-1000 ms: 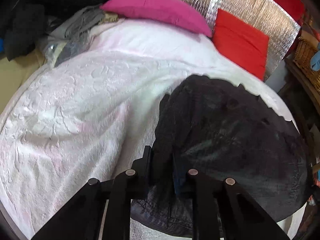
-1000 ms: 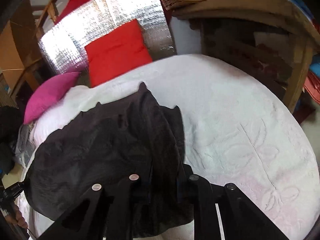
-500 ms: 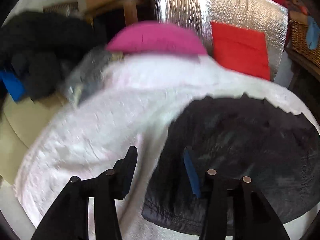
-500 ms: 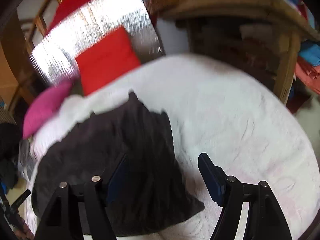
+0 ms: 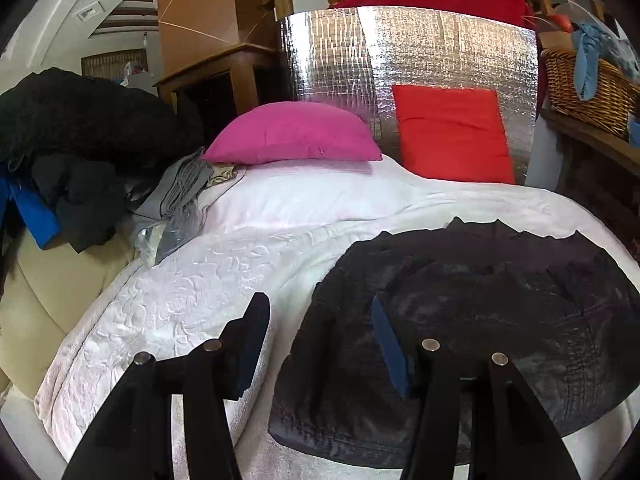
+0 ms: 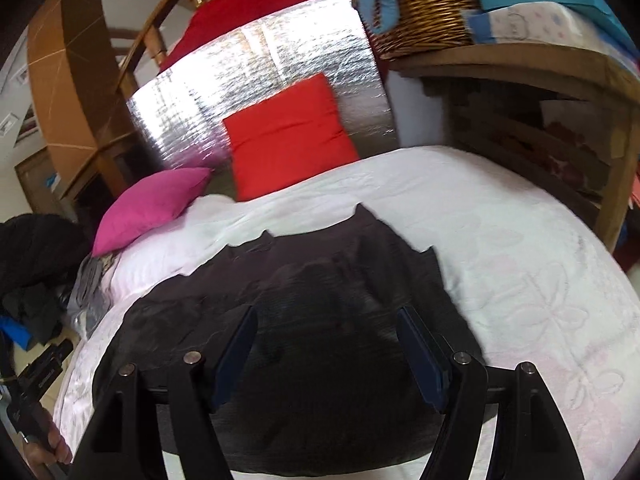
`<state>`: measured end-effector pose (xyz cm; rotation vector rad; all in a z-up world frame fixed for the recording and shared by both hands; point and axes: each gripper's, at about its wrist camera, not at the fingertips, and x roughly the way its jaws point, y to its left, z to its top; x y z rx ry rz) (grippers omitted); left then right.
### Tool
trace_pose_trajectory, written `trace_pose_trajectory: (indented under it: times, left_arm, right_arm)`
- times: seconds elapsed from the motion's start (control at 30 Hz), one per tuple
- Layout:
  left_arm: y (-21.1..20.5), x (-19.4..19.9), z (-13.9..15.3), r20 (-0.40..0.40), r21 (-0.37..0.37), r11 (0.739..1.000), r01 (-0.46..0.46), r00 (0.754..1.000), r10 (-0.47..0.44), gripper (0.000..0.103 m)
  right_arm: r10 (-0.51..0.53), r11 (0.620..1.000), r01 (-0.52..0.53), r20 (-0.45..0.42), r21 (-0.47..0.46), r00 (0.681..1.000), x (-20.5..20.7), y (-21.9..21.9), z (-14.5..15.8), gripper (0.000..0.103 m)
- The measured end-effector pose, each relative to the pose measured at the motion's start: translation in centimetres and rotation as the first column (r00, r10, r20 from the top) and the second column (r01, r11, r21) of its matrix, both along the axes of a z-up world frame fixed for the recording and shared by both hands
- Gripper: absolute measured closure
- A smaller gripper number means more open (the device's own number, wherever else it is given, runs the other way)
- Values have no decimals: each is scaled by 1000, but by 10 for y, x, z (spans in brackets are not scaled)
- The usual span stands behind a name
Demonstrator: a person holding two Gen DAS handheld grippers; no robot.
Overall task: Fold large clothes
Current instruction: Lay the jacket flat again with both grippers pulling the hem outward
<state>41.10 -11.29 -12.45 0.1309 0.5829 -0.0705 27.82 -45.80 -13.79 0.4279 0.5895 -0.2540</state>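
Right wrist view: we see right gripper [image 6: 326, 344] released above the dark garment [image 6: 320, 320], centred; left gripper [image 5: 316, 332] opening, empty, straddling its left edge.

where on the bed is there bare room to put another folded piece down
Bare white bedspread lies between the dark garment and the bed's left edge, below the pink pillow. More lies right of the garment, toward the wooden shelf. Crowded: the clothes pile at far left.
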Motion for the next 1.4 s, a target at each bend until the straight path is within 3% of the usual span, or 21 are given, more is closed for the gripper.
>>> trace_pose_trajectory:
  times: [0.53, 0.87, 1.07, 1.23, 1.4]
  left_arm:
    - [-40, -5, -13, -34, 24, 998, 54, 998, -53, 48]
    - [-72, 0, -36, -76, 86, 992, 90, 994, -83, 48]
    - [-77, 3, -40, -88, 94, 991, 91, 993, -82, 48]
    - [-75, 2, -39, -84, 96, 991, 88, 993, -80, 48]
    - [-71, 2, -37, -83, 92, 992, 84, 994, -76, 48]
  right_arm:
    - [195, 981, -196, -40, -11, 980, 30, 65, -19, 29]
    - [199, 979, -191, -146, 65, 969, 50, 62, -50, 29]
    - [211, 977, -203, -185, 60, 960, 57, 60, -59, 30]
    - [218, 975, -209, -154, 77, 964, 50, 56, -52, 30]
    - [184, 982, -181, -64, 45, 981, 31, 48, -29, 30]
